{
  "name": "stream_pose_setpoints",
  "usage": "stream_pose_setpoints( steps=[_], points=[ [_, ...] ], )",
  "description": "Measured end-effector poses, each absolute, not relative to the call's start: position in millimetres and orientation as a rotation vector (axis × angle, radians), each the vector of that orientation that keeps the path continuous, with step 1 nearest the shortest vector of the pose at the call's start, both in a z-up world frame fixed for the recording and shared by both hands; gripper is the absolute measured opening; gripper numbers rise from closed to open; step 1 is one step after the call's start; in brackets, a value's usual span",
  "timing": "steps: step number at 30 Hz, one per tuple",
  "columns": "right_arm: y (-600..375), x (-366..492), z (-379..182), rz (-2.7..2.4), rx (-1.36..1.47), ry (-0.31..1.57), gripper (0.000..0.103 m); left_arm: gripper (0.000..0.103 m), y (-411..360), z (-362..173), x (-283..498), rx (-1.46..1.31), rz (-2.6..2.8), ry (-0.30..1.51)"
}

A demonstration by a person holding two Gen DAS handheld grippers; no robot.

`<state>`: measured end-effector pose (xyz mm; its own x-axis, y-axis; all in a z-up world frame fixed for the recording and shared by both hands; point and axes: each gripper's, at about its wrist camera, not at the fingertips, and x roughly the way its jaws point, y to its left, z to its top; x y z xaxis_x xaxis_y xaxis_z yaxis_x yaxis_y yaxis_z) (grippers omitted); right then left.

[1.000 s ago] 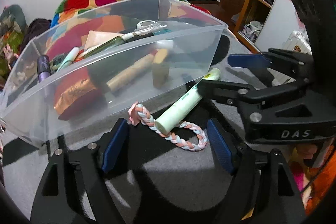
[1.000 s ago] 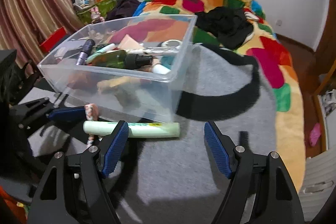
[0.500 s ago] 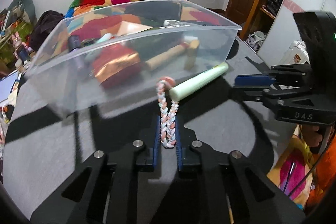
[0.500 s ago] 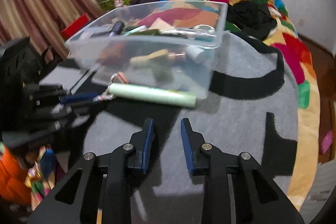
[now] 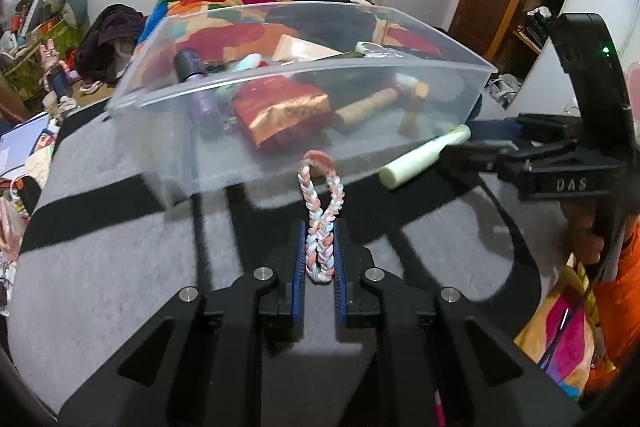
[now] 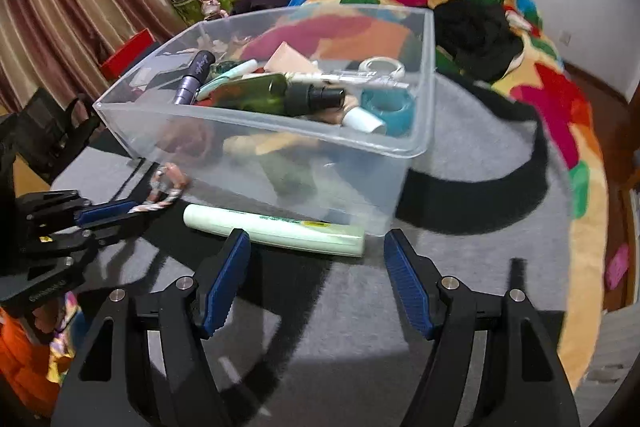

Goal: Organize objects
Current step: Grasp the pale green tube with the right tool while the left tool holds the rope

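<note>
A pink, white and blue braided loop point(image 5: 318, 157) stands up from my left gripper point(image 5: 319, 231), which is shut on its lower end. In the right wrist view the same braided loop point(image 6: 170, 179) trails from the left gripper point(image 6: 120, 213). A pale green tube point(image 6: 276, 227) lies crosswise on the grey blanket against the clear plastic bin point(image 6: 430, 75). My right gripper point(image 6: 315, 239) hangs just before the tube. Its jaws are opening wide and the pads do not press on the tube. The left wrist view shows the tube point(image 5: 424, 157) at the right gripper point(image 5: 476, 139).
The bin point(image 5: 280, 77) holds several items: a green bottle point(image 6: 256, 95), a purple tube point(image 6: 194, 75), a red-gold packet point(image 5: 284, 113), a teal tape roll point(image 6: 386, 107). A patchwork quilt point(image 6: 560, 107) lies behind and to the right. Clutter and curtains sit at the far left.
The left gripper shut on the braided loop and drew it away from the tube. The right gripper closed almost fully, then opened wide again near the tube.
</note>
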<state>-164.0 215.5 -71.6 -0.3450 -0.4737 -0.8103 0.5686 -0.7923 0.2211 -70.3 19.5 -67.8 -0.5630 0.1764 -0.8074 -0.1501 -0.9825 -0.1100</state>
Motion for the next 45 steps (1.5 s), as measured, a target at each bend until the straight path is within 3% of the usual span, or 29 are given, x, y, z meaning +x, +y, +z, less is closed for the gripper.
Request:
stream_pose_setpoints(
  steps=[4, 15, 25, 30, 45],
  points=[
    [214, -152, -64, -2.109, 1.199, 0.12, 0.066, 0.012, 31, -68, -77, -1.34, 2.596, -0.024],
    [196, -90, -48, -2.031, 1.02, 0.342, 0.066, 0.012, 18, -68, -67, -1.344, 2.61, -0.069],
    [196, -155, -64, -2.142, 1.196, 0.253, 0.063, 0.013, 6, -66, -67, -1.355, 2.624, -0.081],
    [187, -151, -72, -2.121, 1.202, 0.27, 0.051, 0.013, 20, -66, -82, -1.352, 2.595, -0.065],
    [185, -104, -61, -1.988, 1.074, 0.347, 0.05, 0.013, 32, -66, -71, -1.317, 2.551, -0.029]
  ],
)
